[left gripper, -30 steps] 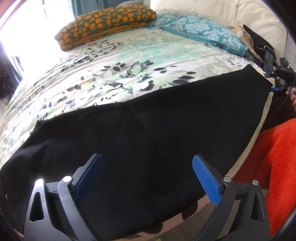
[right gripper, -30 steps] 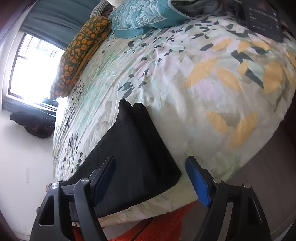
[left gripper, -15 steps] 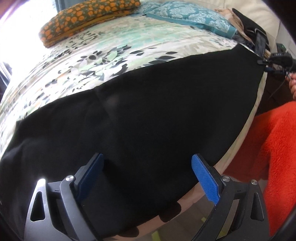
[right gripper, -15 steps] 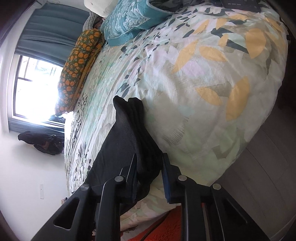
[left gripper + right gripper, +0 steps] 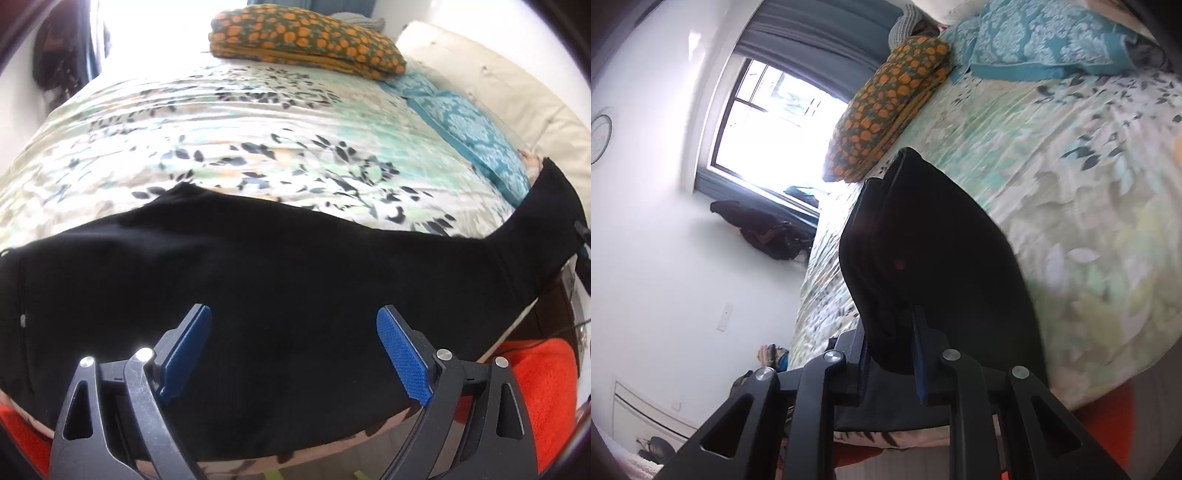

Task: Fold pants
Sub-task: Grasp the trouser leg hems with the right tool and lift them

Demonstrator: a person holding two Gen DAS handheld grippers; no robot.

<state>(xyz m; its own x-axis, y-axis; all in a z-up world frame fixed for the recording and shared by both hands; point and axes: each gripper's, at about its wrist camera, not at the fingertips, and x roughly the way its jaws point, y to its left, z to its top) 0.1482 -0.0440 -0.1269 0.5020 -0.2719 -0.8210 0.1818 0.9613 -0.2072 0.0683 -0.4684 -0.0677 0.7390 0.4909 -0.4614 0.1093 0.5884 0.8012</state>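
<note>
The black soft-fabric pants [image 5: 280,280] lie stretched across the near edge of the bed with the leaf-patterned cover [image 5: 229,122], one end raised at the far right. The left hand-held gripper [image 5: 293,343] hovers over the middle of the pants with its blue-padded fingers [image 5: 402,354] wide apart. The right hand-held gripper [image 5: 891,354] is clamped on a bunched end of the pants [image 5: 934,258], lifted above the cover.

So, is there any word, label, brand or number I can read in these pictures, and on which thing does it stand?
No text is readable in either view.
Pants: plain black, no label visible.
Bedspread and pillows: patterns only, no writing.
Round wall object: too blurred to tell if it has marks.
</note>
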